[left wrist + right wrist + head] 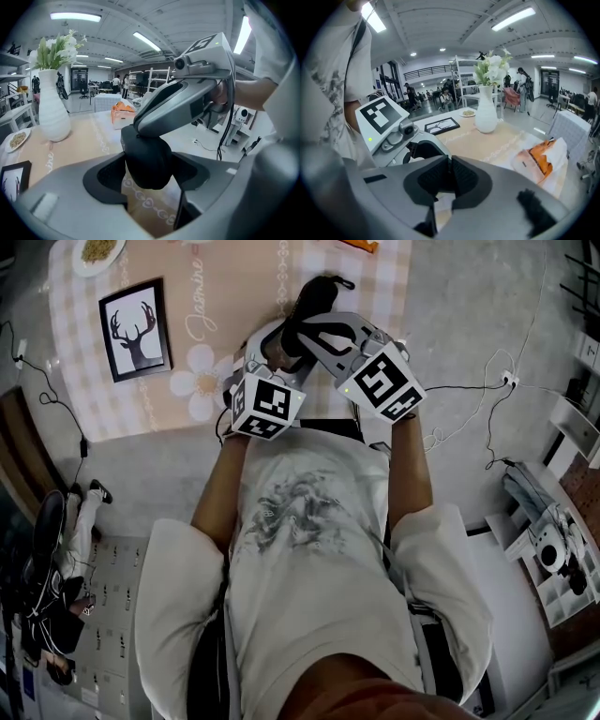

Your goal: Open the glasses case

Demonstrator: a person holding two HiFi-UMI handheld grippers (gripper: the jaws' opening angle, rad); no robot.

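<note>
Glasses case, one only, black and matte, is held up in the air between the two tools, above the near edge of the surface. The left tool has its jaws standing wide with the case's rounded body filling the gap, both pads against its sides. The right tool has its jaws all but together; seen from the left gripper view, its tip sits on the case's top edge, so it seems to be pinching a thin lip or flap there.

The case looks soft-sided and light, more pouch than hard shell, so it will likely give and bulge under a squeeze rather than slip. A firm hold low on the body, with the other tool taking the thin edge at the mouth, seems the sensible grip. Whether glasses are inside cannot be told, so a gentle squeeze is wise.

Further out on the surface stand one white vase with flowers, one framed deer picture, one plate of food and one orange-and-white packet.
</note>
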